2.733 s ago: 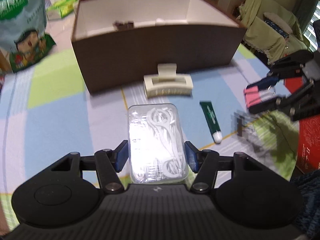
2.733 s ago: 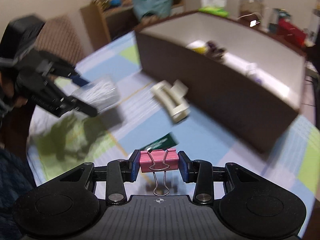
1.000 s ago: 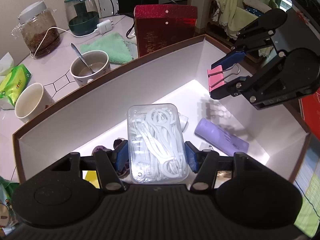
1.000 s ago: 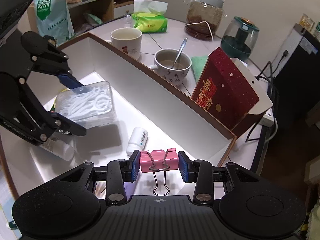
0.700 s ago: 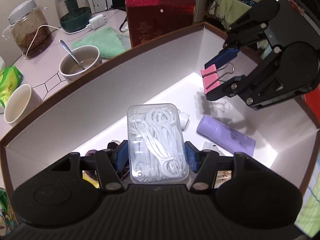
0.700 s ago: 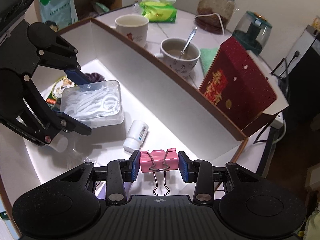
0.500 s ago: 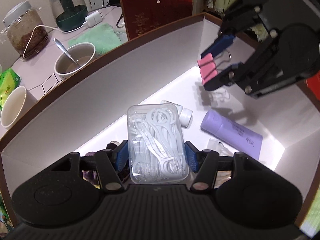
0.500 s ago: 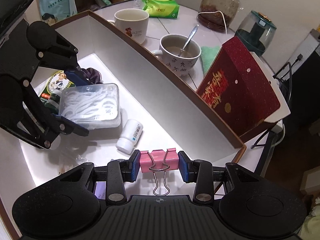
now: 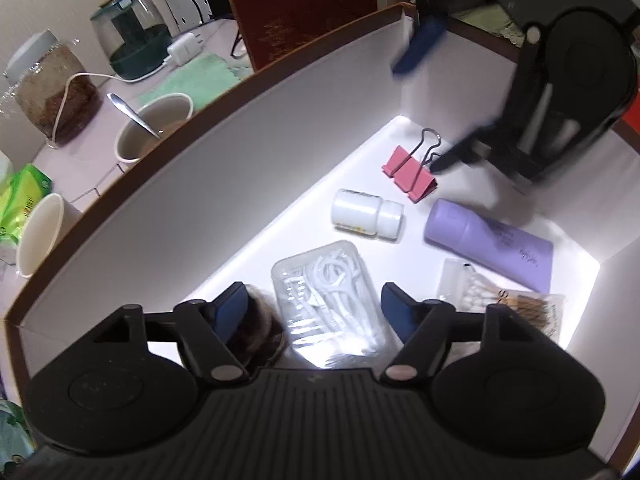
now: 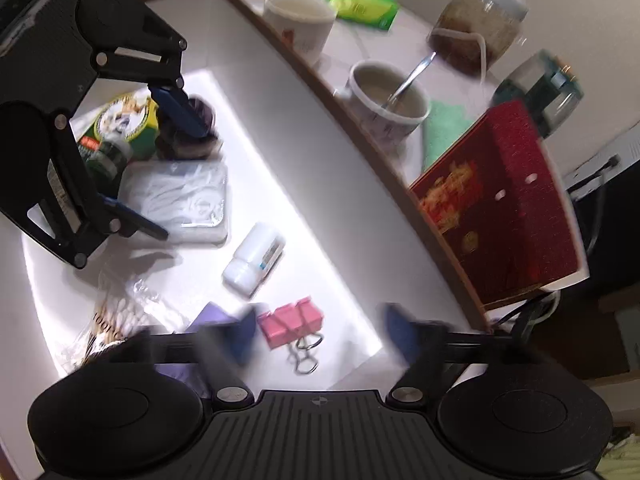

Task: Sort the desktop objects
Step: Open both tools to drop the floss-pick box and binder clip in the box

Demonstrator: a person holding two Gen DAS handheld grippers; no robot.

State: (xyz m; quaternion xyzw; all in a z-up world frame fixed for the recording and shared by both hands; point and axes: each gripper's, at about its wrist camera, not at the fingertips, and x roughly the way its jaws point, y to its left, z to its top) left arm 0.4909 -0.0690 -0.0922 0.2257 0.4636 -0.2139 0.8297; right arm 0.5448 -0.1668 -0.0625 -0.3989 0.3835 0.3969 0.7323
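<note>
Both grippers hang open over the brown box with a white inside (image 9: 208, 184). My left gripper (image 9: 314, 306) has its fingers spread on either side of the clear case of floss picks (image 9: 330, 304), which lies on the box floor; the same case (image 10: 180, 200) shows in the right wrist view. The pink binder clip (image 9: 410, 178) lies on the floor near the far corner, and in the right wrist view the clip (image 10: 292, 326) sits between the spread, blurred fingers of my right gripper (image 10: 320, 334).
In the box also lie a white pill bottle (image 9: 366, 218), a lilac tube (image 9: 488, 246), a bag of cotton swabs (image 9: 500, 300) and a dark hair tie (image 9: 256, 332). Behind the box stand two cups (image 9: 154, 132), a red carton (image 9: 300, 8) and jars (image 9: 52, 92).
Both grippers have opened. The floss case and the pink clip have dropped out of the fingers and now lie on the box floor.
</note>
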